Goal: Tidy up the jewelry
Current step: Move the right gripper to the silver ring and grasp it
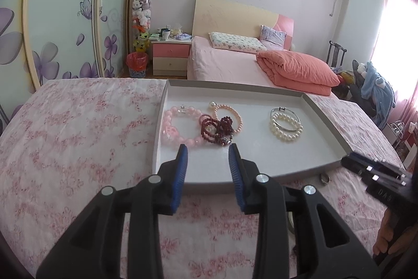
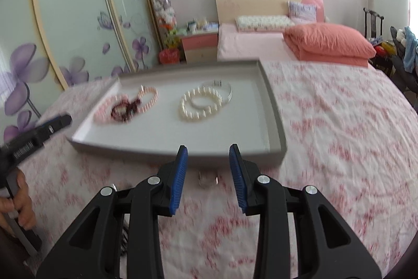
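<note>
A grey tray (image 1: 326, 122) (image 2: 271, 106) lies on the floral cloth. In it sit a pink bead bracelet (image 1: 173, 127), dark red beads (image 1: 218, 128), a peach pearl bracelet (image 1: 230, 111), a white pearl bracelet (image 1: 286, 128) (image 2: 198, 106) and a silver bangle (image 1: 284, 113) (image 2: 222, 89). My left gripper (image 1: 208, 152) is open and empty over the tray's near edge, just short of the red beads. My right gripper (image 2: 208, 152) is open and empty in front of the tray, above a small silver ring (image 2: 207, 178) (image 1: 324, 178) on the cloth.
The table wears a pink floral cloth (image 1: 78, 135). Behind it stand a bed with an orange quilt (image 1: 297, 69), a nightstand (image 1: 171, 54) and sliding wardrobe doors (image 1: 65, 17). A chair with clothes (image 1: 373, 85) is at the right.
</note>
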The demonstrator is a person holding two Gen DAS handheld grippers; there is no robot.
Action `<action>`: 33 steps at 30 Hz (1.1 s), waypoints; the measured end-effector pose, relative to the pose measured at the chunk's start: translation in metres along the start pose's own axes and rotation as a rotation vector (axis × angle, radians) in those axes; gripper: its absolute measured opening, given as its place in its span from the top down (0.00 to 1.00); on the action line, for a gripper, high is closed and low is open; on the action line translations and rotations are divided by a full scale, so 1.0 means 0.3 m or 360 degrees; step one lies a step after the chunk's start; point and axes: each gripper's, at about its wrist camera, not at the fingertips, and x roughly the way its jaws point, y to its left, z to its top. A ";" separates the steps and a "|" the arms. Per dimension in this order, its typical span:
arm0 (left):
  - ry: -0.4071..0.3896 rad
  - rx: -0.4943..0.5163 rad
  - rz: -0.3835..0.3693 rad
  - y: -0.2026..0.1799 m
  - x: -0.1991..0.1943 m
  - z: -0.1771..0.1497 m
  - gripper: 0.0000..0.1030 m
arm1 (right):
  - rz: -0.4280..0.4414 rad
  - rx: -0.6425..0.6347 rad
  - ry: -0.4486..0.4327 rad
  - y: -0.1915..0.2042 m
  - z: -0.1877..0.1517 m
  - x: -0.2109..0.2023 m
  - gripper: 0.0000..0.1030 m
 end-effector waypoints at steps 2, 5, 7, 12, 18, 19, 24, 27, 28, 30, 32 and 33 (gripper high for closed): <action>0.0006 0.0004 -0.0005 -0.004 -0.006 -0.005 0.67 | -0.0004 -0.0012 0.0074 0.001 -0.021 0.024 0.66; 0.0015 0.0017 -0.0015 -0.011 -0.015 -0.014 0.67 | -0.0011 -0.0034 0.0160 0.013 -0.042 0.057 0.66; 0.0021 0.0024 -0.0026 -0.016 -0.022 -0.019 0.67 | -0.0023 -0.0049 0.0196 0.022 -0.046 0.077 0.66; 0.0033 0.0037 -0.0048 -0.029 -0.032 -0.024 0.67 | -0.0073 -0.0055 0.0248 0.022 -0.045 0.114 0.66; 0.0049 0.0055 -0.0058 -0.045 -0.031 -0.033 0.67 | -0.0108 -0.0082 0.0248 0.022 -0.043 0.115 0.78; 0.0052 0.0057 -0.0060 -0.049 -0.031 -0.034 0.67 | -0.0108 -0.0082 0.0248 0.022 -0.042 0.115 0.78; 0.0066 0.0078 -0.0078 -0.067 -0.040 -0.047 0.66 | -0.0155 -0.0062 0.0247 -0.011 -0.062 0.084 0.78; 0.0074 0.0091 -0.0096 -0.082 -0.047 -0.056 0.64 | -0.0176 -0.0051 0.0247 -0.041 -0.082 0.053 0.78; 0.0080 0.0097 -0.0105 -0.088 -0.050 -0.062 0.64 | -0.0181 -0.0047 0.0246 -0.049 -0.087 0.046 0.78; 0.0095 0.0108 -0.0127 -0.098 -0.054 -0.073 0.63 | -0.0202 -0.0037 0.0242 -0.067 -0.104 0.025 0.78; 0.0114 0.0115 -0.0148 -0.110 -0.058 -0.085 0.63 | -0.0215 -0.0019 0.0240 -0.078 -0.114 0.011 0.78; 0.0123 0.0118 -0.0160 -0.116 -0.060 -0.091 0.63 | -0.0220 -0.0007 0.0239 -0.087 -0.123 0.000 0.78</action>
